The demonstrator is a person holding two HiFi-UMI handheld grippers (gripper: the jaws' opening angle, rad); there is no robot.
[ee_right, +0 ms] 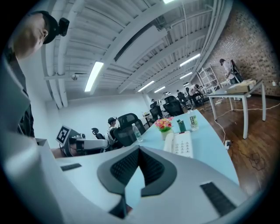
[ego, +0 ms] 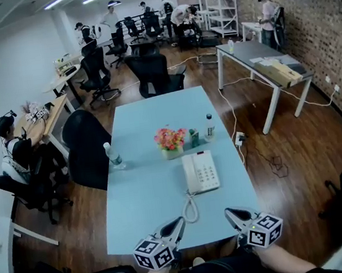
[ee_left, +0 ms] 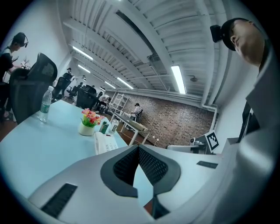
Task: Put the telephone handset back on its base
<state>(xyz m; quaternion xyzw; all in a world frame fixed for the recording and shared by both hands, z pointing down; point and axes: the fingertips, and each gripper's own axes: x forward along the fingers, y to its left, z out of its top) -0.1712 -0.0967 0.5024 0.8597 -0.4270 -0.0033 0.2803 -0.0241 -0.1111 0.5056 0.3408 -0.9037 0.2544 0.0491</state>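
Right claw point(ee_right: 139, 151), jaws closed and empty, above the pale blue tabletop point(ee_right: 205, 141). Ahead lies the telephone point(ee_right: 183, 146), its handset point(ee_right: 169, 141) on the base; a flower pot point(ee_right: 164, 127) stands just beyond.

Flower pot point(ego: 170, 141) at centre of light-blue table point(ego: 155, 203); green carton point(ego: 194, 138) just beside; clear bottle point(ego: 209, 126) right of carton. Second bottle point(ego: 113, 156) near left edge. Black chair point(ego: 87, 147) alongside.

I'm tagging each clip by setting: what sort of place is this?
Most likely an open-plan office or shared lab workspace: black swivel chairs at rows of desks, a desk telephone on a long pale-blue table, and a person standing at a bench by the brick wall.
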